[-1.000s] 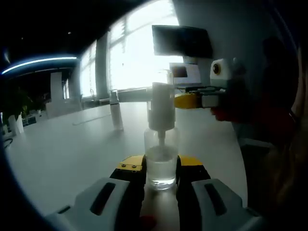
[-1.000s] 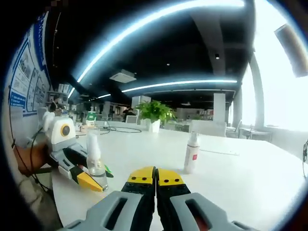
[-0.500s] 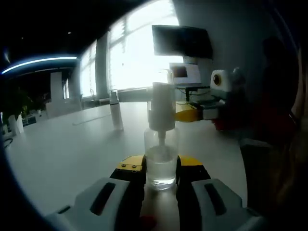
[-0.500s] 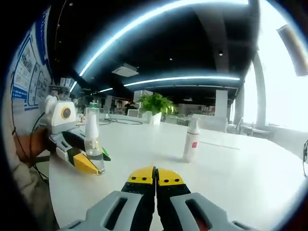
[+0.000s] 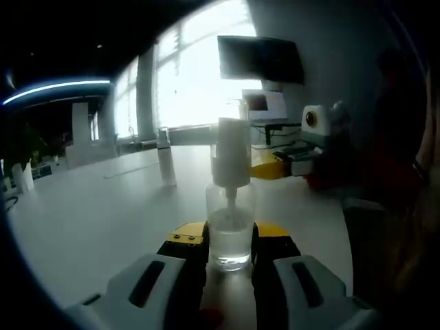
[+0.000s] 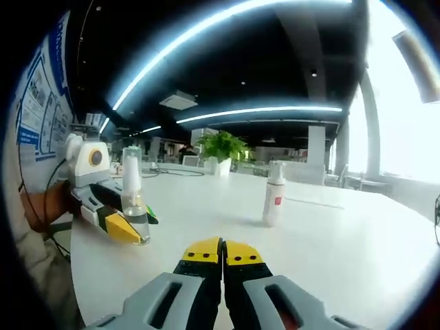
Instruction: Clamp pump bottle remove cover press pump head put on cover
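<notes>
A clear pump bottle (image 5: 230,230) with a white pump head (image 5: 229,155) stands upright on the white table (image 5: 89,206). My left gripper (image 5: 230,239) is shut on its lower body, one yellow-tipped jaw on each side. Whether a clear cover sits over the head I cannot tell. My right gripper (image 5: 265,170) comes in from the right, just right of the pump head and apart from it. In the right gripper view my right gripper (image 6: 222,249) is shut with nothing in it. At the left of that view the left gripper (image 6: 129,232) holds the bottle (image 6: 133,206).
A second small white bottle (image 5: 165,159) (image 6: 273,198) stands alone farther out on the table. A monitor (image 5: 260,58) and a smaller screen (image 5: 265,104) sit by the bright window. A potted plant (image 6: 223,148) stands at the table's far side. A person's hand (image 5: 330,168) holds the right gripper.
The right gripper has dropped from the height of the pump head's top to a little lower and slightly farther right. The left gripper and the bottle have stayed put.
</notes>
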